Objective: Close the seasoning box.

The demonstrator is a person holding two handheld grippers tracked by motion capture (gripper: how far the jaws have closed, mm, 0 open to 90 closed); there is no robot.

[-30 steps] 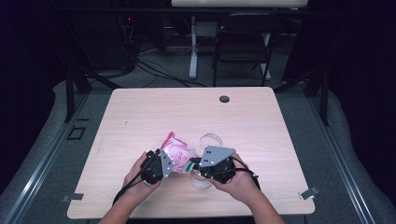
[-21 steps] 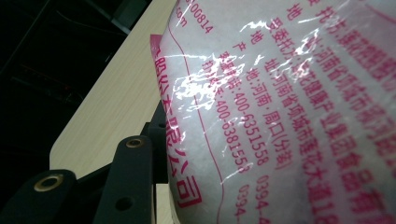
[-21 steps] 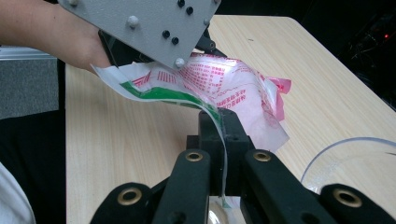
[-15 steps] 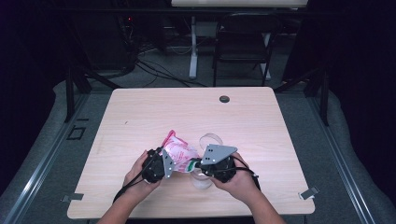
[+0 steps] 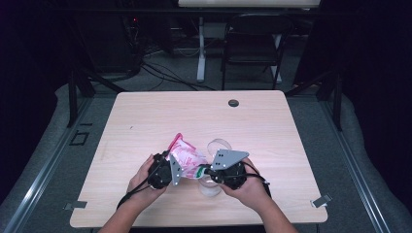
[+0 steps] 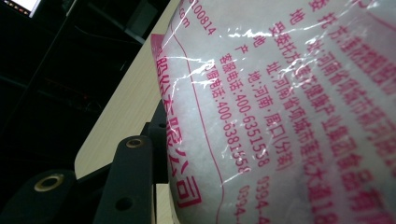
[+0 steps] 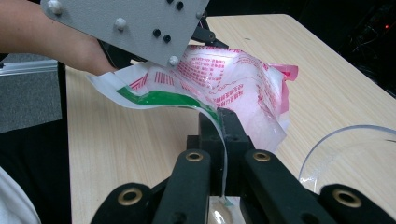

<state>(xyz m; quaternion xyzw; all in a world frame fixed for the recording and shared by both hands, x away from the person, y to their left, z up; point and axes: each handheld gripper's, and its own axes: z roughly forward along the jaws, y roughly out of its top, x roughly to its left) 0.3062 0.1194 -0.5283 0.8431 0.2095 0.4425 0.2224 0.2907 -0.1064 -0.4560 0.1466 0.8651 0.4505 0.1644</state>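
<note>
Near the front edge of the surface [image 5: 145, 126], both grippers meet over a plastic bag [image 5: 187, 156] of white grains with pink print. Right gripper [image 7: 223, 154]: jaws pressed together on the bag's thin green-striped edge, film pinched flat between them. Left gripper [image 5: 163, 171]: the bag bulges hard against its camera, one black jaw beside the film; cannot tell whether the jaws are clamped on it, though the bag hangs lifted between the two hands.

Judged step: tearing or pulling the bag open, likely to pour into the clear bowl [image 5: 219, 145] just beyond the right hand [image 5: 248, 187].

To do it well: keep the right pinch close to the seal, not out on loose film. Pull the two grippers apart along the seam, steadily, no jerk, or the grains will scatter. Hold the bag's mouth tipped up until the opening is made. Keep the bowl near, under the corner.

Hard to make out:
- Left grip point, hidden behind the bag.
- Bowl rim cut off at the right gripper view's edge; a second clear shape under the right hand in the high view, unclear what it is.
- Whether the seal is torn yet: cannot tell.

Farther off: a dark round grommet [image 5: 233, 103] near the surface's far edge, a chair [image 5: 252, 48] beyond it.
</note>
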